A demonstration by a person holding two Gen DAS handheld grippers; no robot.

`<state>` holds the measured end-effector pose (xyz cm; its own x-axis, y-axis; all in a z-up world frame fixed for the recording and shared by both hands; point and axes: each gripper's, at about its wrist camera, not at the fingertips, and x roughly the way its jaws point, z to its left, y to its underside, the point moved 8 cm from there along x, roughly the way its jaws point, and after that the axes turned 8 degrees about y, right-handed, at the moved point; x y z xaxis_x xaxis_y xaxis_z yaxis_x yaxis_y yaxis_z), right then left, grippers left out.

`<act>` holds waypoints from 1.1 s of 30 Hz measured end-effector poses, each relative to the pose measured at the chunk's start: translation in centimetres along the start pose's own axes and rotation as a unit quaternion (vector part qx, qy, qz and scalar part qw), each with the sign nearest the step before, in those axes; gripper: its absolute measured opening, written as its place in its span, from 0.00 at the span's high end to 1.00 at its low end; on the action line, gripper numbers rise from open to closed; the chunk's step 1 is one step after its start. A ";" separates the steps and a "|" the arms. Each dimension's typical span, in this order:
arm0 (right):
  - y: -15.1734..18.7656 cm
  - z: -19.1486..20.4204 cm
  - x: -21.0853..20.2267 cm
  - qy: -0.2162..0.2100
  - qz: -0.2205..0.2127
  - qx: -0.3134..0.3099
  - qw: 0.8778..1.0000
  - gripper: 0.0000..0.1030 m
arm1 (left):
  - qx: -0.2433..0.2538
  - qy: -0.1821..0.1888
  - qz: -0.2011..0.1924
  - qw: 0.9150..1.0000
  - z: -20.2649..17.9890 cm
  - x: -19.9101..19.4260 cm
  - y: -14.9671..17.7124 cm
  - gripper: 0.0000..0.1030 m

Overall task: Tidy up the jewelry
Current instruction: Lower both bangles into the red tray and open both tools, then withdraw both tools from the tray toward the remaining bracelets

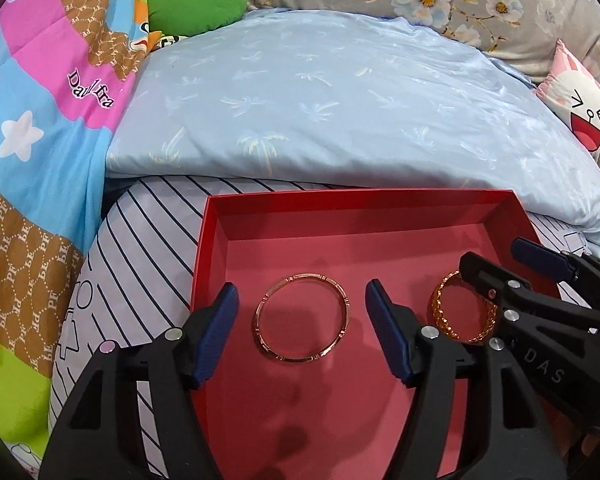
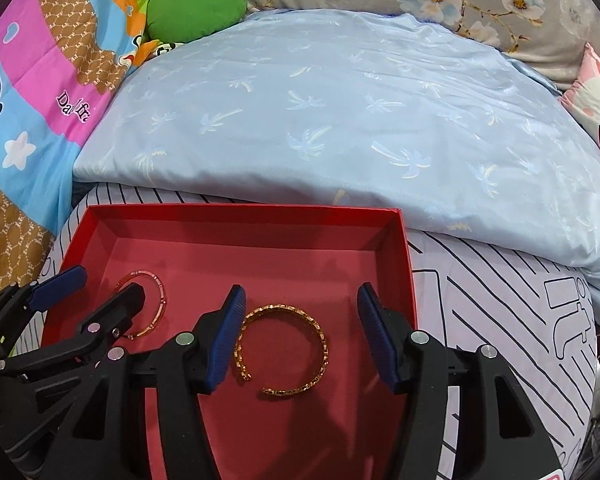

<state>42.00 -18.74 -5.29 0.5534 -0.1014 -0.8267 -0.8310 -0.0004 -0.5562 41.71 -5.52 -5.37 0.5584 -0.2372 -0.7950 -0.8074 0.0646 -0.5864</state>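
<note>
Two bangles lie flat on the floor of a red box [image 1: 212, 240] that sits on a striped bed sheet [image 1: 140, 232], with a pale blue pillow [image 1: 320, 100] behind it. The left hand-held gripper [image 1: 302, 330] hangs over the rose-gold bangle [image 1: 302, 316] with its jaws spread on either side, touching nothing. The right hand-held gripper [image 2: 302, 334] likewise stands released around the open-ended gold bangle [image 2: 284, 350], its blue pads clear of the metal.

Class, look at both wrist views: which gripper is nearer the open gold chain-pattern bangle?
Right. The right gripper straddles the gold bangle inside the red box, jaws open. The left gripper frames the rose-gold bangle beside it.
</note>
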 end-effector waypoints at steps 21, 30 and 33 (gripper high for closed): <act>-0.5 0.7 -5.6 -0.015 -0.048 0.001 0.999 0.45 | -0.002 -0.001 -0.049 0.999 0.7 -5.4 -0.8 0.32; 5.0 -0.4 -12.9 -0.026 -0.071 -0.010 0.997 0.41 | 0.010 0.002 -0.070 0.997 -0.2 -12.1 3.9 0.30; 7.5 -0.8 -14.2 -0.025 -0.067 -0.013 0.997 0.41 | 0.010 -0.004 -0.070 0.997 0.0 -13.6 6.3 0.30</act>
<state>27.87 -18.13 2.34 0.6616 -0.0497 -0.7482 -0.7499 -0.0367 -0.6606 29.04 -1.84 1.76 0.6676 -0.2373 -0.7057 -0.7171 0.0500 -0.6952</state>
